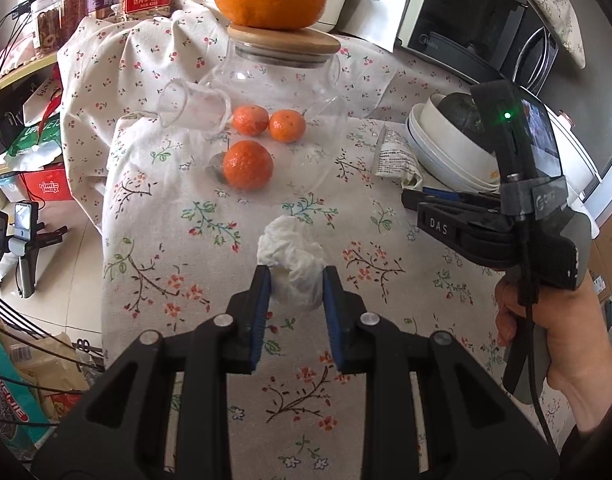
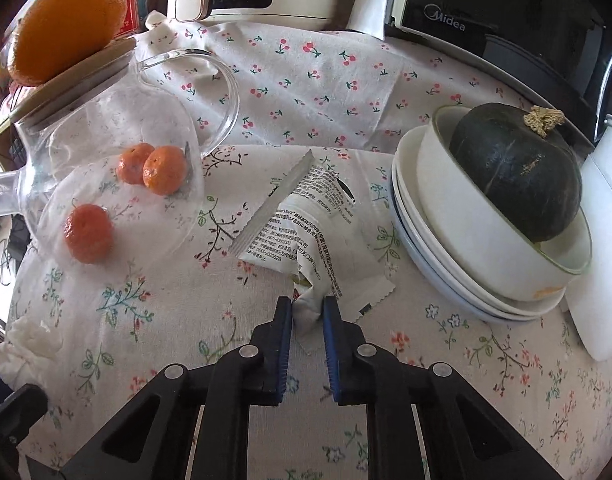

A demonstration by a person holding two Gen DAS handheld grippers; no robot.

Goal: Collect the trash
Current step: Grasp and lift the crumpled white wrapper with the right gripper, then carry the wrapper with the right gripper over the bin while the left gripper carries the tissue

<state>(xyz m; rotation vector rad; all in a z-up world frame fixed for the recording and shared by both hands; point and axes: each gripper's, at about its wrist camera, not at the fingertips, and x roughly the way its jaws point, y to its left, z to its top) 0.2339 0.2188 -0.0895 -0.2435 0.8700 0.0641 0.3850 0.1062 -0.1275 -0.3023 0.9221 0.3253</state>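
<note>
A crumpled white tissue (image 1: 289,244) sits on the flowered tablecloth (image 1: 209,344), and my left gripper (image 1: 295,282) is shut on its near part, blue pads pressing both sides. The same tissue (image 2: 25,344) shows at the left edge of the right wrist view. A torn white snack wrapper (image 2: 306,224) with printed text lies beside the bowls. My right gripper (image 2: 308,308) is shut on its crumpled near end. In the left wrist view the right gripper (image 1: 406,198) reaches in from the right, held by a hand (image 1: 546,344), toward the wrapper (image 1: 392,154).
A glass teapot (image 2: 117,120) with a wooden lid carries a large orange (image 2: 65,24); three mandarins (image 1: 247,164) lie by it. Stacked white bowls (image 2: 466,264) hold a dark green squash (image 2: 518,168). A microwave (image 2: 506,12) stands behind. The table's left edge (image 1: 103,240) drops to a cluttered floor.
</note>
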